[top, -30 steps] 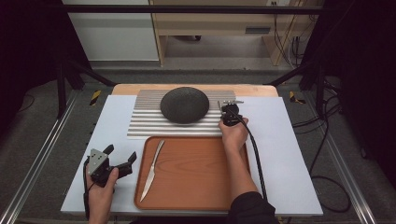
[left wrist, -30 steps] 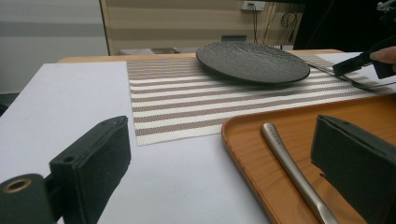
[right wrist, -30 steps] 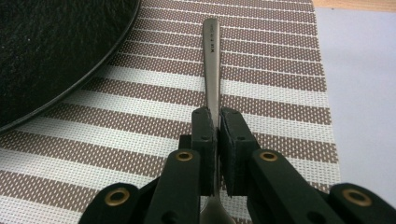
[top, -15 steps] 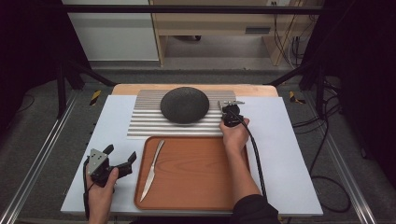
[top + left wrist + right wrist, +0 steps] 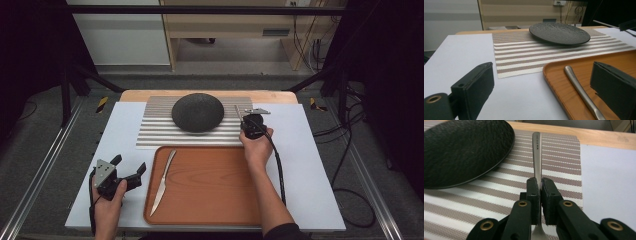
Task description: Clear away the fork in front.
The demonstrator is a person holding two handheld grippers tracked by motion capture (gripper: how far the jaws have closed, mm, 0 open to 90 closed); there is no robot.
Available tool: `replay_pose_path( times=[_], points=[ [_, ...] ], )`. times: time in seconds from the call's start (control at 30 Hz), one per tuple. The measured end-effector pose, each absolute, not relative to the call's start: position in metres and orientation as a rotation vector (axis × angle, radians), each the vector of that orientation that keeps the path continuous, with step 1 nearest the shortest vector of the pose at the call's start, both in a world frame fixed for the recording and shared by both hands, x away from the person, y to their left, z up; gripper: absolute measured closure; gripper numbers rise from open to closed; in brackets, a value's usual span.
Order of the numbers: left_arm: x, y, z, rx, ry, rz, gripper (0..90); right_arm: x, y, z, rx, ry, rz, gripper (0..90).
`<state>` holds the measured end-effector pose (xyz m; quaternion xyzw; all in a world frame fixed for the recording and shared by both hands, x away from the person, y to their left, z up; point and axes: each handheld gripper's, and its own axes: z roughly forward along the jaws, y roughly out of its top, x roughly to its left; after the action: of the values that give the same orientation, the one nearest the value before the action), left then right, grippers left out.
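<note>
My right gripper (image 5: 541, 182) is shut on the slim steel handle of a utensil (image 5: 537, 152). The handle points forward over the striped placemat (image 5: 564, 162), just right of the black plate (image 5: 461, 150). In the high view this gripper (image 5: 246, 120) hovers at the mat's right end beside the plate (image 5: 197, 112). My left gripper (image 5: 131, 172) rests open at the table's front left, next to the wooden tray (image 5: 215, 212). A steel knife (image 5: 164, 180) lies in the tray's left part. In the left gripper view the knife (image 5: 581, 92) shows between the open jaws (image 5: 541, 67), untouched.
The placemat (image 5: 155, 132) lies across the back of the white table top (image 5: 305, 165). Behind it runs a wooden strip (image 5: 140, 95). A cable (image 5: 276, 165) trails from the right gripper along the forearm. The tray's right part is bare wood.
My right gripper has shifted a little to the right and lifted slightly, carrying the utensil. The left hand has stayed put.
</note>
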<state>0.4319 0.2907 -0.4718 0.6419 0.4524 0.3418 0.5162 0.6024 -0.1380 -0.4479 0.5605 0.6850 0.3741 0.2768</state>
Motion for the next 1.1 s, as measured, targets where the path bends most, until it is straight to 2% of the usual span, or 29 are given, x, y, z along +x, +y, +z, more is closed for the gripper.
replay_pose_path(
  times=[0.6,1.1],
  points=[
    [0.427,0.278,-0.469,1.582,1.043,0.836,5.2,0.511,-0.140,-0.427,1.318,1.848,1.223,84.8],
    [0.421,0.261,-0.464,1.612,0.993,0.824,5.3,0.469,-0.120,-0.440,1.229,1.889,1.325,84.8]
  ],
)
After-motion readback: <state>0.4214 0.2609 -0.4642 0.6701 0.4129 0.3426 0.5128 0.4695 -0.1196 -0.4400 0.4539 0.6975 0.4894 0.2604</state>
